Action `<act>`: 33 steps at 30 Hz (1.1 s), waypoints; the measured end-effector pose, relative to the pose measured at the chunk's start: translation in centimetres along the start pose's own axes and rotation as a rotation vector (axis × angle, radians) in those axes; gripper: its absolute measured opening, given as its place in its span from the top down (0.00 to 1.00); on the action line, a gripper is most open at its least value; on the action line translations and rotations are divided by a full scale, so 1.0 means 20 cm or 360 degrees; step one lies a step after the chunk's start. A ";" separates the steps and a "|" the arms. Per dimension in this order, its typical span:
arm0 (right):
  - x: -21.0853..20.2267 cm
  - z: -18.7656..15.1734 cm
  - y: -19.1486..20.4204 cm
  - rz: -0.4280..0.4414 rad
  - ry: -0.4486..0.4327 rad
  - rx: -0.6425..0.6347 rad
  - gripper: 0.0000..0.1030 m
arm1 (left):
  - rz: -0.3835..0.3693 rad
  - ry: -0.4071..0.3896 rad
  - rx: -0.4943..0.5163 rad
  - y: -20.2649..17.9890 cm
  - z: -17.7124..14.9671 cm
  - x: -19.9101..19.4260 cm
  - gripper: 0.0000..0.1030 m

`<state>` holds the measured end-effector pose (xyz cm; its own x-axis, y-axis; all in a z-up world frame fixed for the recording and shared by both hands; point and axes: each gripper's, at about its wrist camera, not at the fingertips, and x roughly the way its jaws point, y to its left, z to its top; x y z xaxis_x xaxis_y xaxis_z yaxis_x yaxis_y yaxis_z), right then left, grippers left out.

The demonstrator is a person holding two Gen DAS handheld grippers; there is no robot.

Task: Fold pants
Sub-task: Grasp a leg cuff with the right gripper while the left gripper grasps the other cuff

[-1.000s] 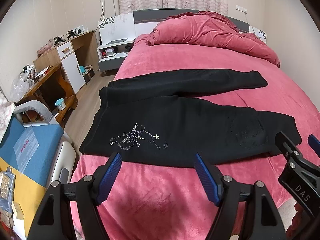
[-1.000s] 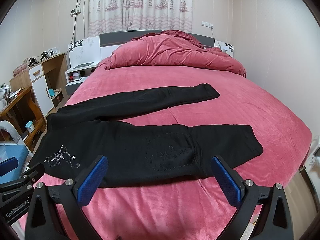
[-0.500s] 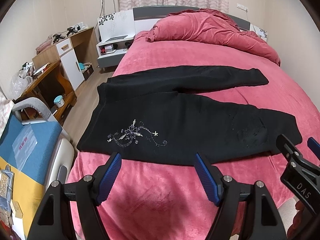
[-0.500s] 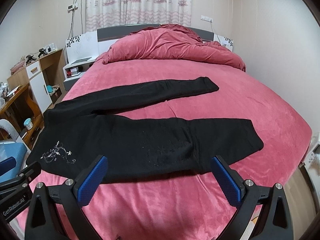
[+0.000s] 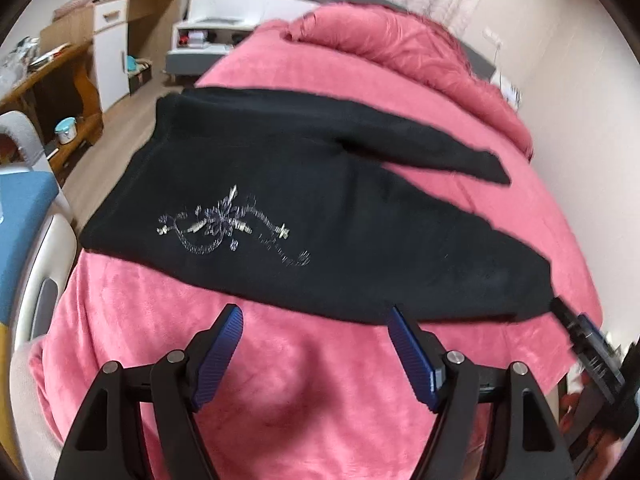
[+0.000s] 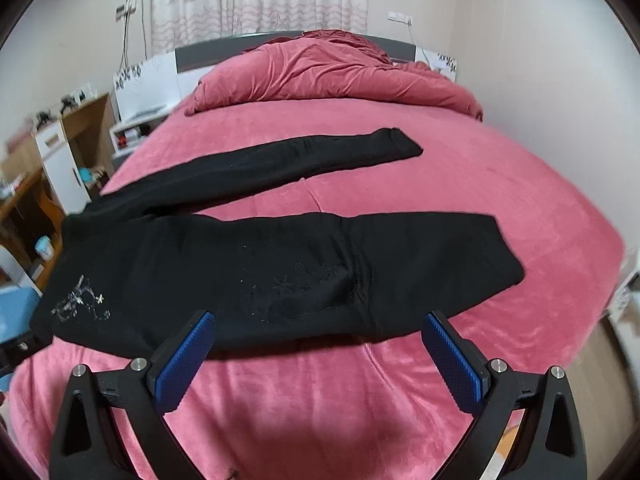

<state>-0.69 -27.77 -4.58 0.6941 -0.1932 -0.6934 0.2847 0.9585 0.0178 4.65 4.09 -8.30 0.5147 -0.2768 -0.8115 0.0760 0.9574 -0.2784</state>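
Note:
Black pants [image 5: 320, 208] lie flat on the pink bed [image 5: 320, 400], waist to the left with silver embroidery [image 5: 228, 228], legs spread apart toward the right. In the right wrist view the pants [image 6: 280, 272] show both legs, the far one angled away. My left gripper [image 5: 316, 320] is open and empty, just short of the near edge of the pants by the waist part. My right gripper [image 6: 320, 324] is open and empty, at the near edge of the near leg. The right gripper also shows at the left view's right edge [image 5: 588, 344].
A bunched pink duvet [image 6: 332, 72] lies at the head of the bed. A wooden desk [image 5: 52, 76], a white cabinet [image 5: 112, 48] and a nightstand [image 5: 212, 36] stand left of the bed. A chair with a blue cushion [image 5: 20, 216] is close at the left.
Both grippers have moved closer to the pants. The left view has tilted and swung, so the pants appear larger. Both grippers stay open; the pants have not moved.

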 end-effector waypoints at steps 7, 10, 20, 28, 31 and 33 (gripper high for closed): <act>0.25 -0.09 -0.49 0.0096 0.0220 0.0435 0.00 | -0.0020 -0.0068 -0.0219 0.24 0.01 0.10 0.27; 0.35 -0.13 -0.71 0.0121 0.0275 0.0640 0.11 | -0.0019 -0.0091 -0.0346 0.35 0.01 0.14 0.27; 0.61 -0.15 -1.14 0.0154 0.0266 0.1061 0.17 | -0.0089 -0.0251 -0.0783 0.58 -0.03 0.26 0.27; 0.71 -0.07 -1.21 0.0152 0.0167 0.1122 0.21 | -0.0088 -0.0368 -0.0852 0.63 -0.05 0.32 0.27; 0.74 -0.04 -1.23 0.0127 0.0145 0.1103 0.39 | -0.0087 -0.0402 -0.0925 0.68 -0.03 0.33 0.28; 0.75 -0.04 -1.25 0.0110 0.0155 0.1090 0.48 | -0.0078 -0.0438 -0.0978 0.71 -0.02 0.34 0.28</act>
<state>2.20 -54.41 -16.02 0.6723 -0.0863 -0.7353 0.6173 0.6136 0.4924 8.90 15.79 -18.01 0.7279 -0.2100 -0.6527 -0.3529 0.7015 -0.6192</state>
